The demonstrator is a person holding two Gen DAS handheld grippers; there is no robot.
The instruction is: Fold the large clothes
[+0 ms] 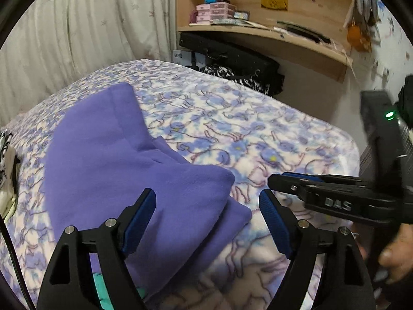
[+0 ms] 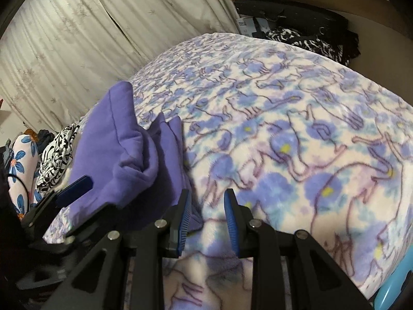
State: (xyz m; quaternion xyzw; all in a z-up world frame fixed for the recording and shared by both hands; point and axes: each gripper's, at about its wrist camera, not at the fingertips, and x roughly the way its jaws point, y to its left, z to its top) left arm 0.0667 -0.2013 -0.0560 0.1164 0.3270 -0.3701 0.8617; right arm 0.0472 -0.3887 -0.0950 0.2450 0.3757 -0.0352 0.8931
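Two black hand-held grippers hover above a bed covered by a fleecy blanket (image 1: 258, 129) printed with blue flowers and outlined animals on a cream ground. On the blanket lies a purple garment (image 1: 124, 170), a soft, thick knit like sweatshirt fabric, already folded into a bulky, layered bundle with rounded edges and a stitched hem along its far end. It sits toward the left side of the bed.

The left gripper (image 1: 207, 204) has its two fingers spread wide, gripping nothing; its ribbed blue rubber pads face each other, one above the purple bundle's near corner, the other over bare blanket. In the right wrist view the same gripper appears at the lower left, one blue pad (image 2: 74, 187) showing beside the bundle.

The right gripper (image 2: 206, 208) has its fingers set narrowly apart with a clear gap between the ridged blue pads, and nothing between them. It hangs just beside the bundle's right edge (image 2: 170, 155), over the blanket. In the left wrist view it reaches in from the right, a hand (image 1: 395, 255) partly visible behind it.

Behind the bed hang pale pleated curtains (image 1: 77, 31) with a faint star pattern. A curved wooden shelf (image 1: 258, 33) holds small pink boxes (image 1: 214, 11). A black case (image 1: 232, 54) lies below it.
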